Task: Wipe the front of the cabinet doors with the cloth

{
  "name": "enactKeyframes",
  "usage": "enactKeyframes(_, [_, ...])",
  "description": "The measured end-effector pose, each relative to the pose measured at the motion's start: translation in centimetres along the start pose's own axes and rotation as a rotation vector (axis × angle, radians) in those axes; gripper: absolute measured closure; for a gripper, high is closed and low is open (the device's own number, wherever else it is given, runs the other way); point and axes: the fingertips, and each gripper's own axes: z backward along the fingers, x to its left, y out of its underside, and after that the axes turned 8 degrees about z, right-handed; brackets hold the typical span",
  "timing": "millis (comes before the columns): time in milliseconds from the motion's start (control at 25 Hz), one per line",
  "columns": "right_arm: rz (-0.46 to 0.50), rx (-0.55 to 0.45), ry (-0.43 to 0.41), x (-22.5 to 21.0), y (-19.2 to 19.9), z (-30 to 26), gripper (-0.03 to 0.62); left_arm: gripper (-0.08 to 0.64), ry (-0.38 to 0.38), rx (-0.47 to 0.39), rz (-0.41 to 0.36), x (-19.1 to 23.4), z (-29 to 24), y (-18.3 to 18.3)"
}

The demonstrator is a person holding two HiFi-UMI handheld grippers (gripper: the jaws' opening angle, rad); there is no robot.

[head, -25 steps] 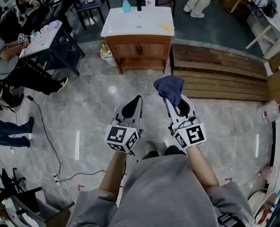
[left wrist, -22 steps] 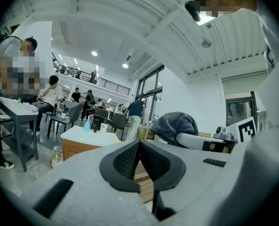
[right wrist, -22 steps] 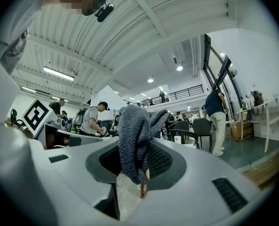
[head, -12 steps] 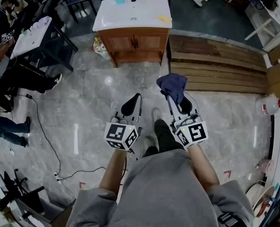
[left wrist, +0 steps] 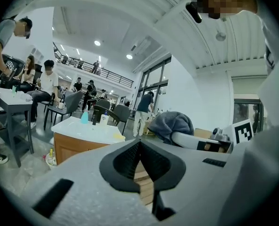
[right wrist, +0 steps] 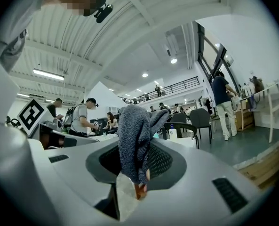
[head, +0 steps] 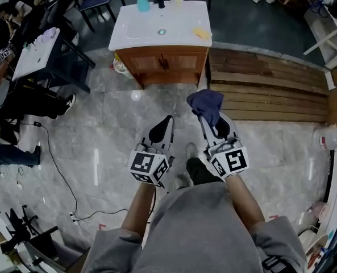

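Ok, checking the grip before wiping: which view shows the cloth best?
The right gripper view: the cloth stands pinched between the jaws of the right hand-held gripper. The head view shows only a blue bundle at its tip; the left gripper view sees it side-on, grip hidden.

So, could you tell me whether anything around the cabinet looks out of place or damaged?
Nothing stands out. The cabinet doors are shut and sit level, and no spill shows on the white top or on the floor in front of it. The cloth is bunched in the right gripper, not yet at the doors.
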Motion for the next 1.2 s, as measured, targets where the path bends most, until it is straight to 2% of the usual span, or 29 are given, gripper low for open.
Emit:
enactKeyframes(280, [-0.035, 0.017, -0.009, -5.6, 1.4, -4.3, 0.486, 0.554, -0.021, 0.025, -0.003, 1.7, -6.9, -1.0])
enactKeyframes(560, [-0.08, 0.032, -0.021, -9.0, 2.7, -7.4, 0.486, 0.554, -0.042, 0.064, -0.009, 3.3, -11.3, -1.3])
enactKeyframes(920, [-0.148, 0.053, 0.012, -10.3, 5.4, -10.4, 0.486, 0.554, -0.055, 0.126, -0.043, 6.4, -13.9, -1.1])
enactKeyframes(1200, [-0.154, 0.088, 0.082, -10.0, 7.3, -14.4, 0.486, 0.554, -0.007, 0.187, -0.074, 10.7, -16.0, -0.9])
